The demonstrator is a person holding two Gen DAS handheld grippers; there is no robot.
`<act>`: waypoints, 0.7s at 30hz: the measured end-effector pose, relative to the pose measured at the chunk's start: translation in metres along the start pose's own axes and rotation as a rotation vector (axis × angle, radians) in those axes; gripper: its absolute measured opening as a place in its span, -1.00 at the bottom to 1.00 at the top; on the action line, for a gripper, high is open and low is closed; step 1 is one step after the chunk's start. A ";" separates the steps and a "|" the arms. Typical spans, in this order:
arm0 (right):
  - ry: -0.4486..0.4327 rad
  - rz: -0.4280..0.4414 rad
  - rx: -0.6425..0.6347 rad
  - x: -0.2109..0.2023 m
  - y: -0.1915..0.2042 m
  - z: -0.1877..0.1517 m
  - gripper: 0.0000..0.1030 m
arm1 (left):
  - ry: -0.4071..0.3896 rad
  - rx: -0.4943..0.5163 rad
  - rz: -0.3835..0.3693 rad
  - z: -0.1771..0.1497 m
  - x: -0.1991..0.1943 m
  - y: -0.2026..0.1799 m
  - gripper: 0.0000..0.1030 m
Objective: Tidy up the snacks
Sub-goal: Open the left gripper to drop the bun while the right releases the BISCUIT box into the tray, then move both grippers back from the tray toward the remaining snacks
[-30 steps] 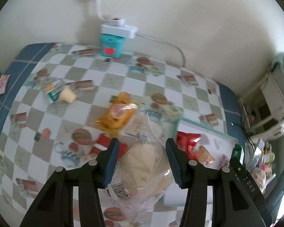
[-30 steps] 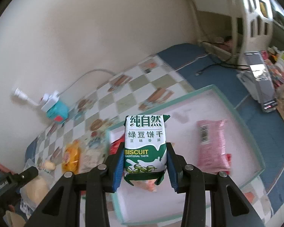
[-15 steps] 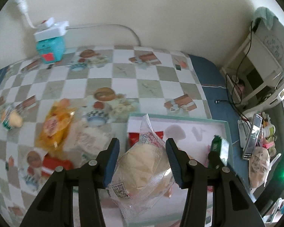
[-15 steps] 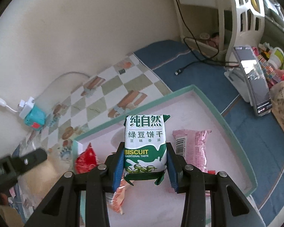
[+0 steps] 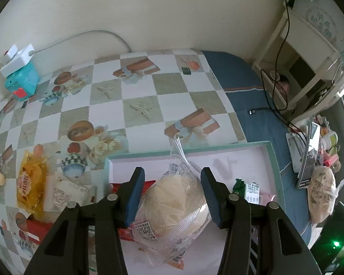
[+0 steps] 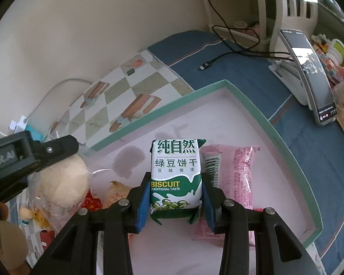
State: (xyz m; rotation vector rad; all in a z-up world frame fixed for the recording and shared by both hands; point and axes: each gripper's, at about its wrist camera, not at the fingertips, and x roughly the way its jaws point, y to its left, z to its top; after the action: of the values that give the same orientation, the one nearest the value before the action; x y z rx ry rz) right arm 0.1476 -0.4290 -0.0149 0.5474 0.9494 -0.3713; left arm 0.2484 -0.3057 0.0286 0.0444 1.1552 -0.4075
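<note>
Left gripper (image 5: 172,194) is clamping a bagged bun (image 5: 174,201); right gripper (image 6: 175,197) is clamping a biscuit pack (image 6: 176,171) over the tray (image 6: 275,135).

A white power strip (image 5: 17,56) is seen atop a teal box (image 5: 23,82) against the wall. A phone (image 6: 314,78) is propped on a white stand (image 6: 284,71), near a black cable (image 6: 229,52).

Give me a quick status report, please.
Left gripper shut on bagged bun. Right gripper shut on biscuit pack. Both over tray; nothing blocking.
</note>
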 end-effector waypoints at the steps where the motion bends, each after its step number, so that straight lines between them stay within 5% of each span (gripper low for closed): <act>1: -0.001 -0.005 0.002 0.000 -0.001 0.000 -0.18 | 0.002 0.000 0.000 0.000 0.001 -0.001 0.03; 7: -0.009 -0.013 0.010 -0.006 -0.006 0.004 -0.15 | -0.003 -0.021 -0.017 -0.001 -0.003 0.000 0.29; 11: -0.029 -0.012 -0.004 -0.018 -0.002 0.008 0.26 | -0.031 -0.066 0.010 -0.003 -0.020 0.014 0.35; 13: -0.038 -0.012 -0.011 -0.025 0.000 0.009 0.28 | -0.052 -0.100 0.027 -0.005 -0.032 0.026 0.64; 15: -0.045 -0.012 -0.025 -0.033 0.005 0.010 0.43 | -0.079 -0.145 0.067 -0.010 -0.046 0.042 0.78; 21: -0.060 -0.047 -0.081 -0.052 0.022 0.009 0.83 | -0.107 -0.206 0.238 -0.028 -0.072 0.081 0.78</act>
State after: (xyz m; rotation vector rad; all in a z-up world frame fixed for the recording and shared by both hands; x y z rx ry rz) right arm 0.1372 -0.4128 0.0392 0.4379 0.9168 -0.3879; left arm 0.2264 -0.2032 0.0673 -0.0194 1.0670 -0.0783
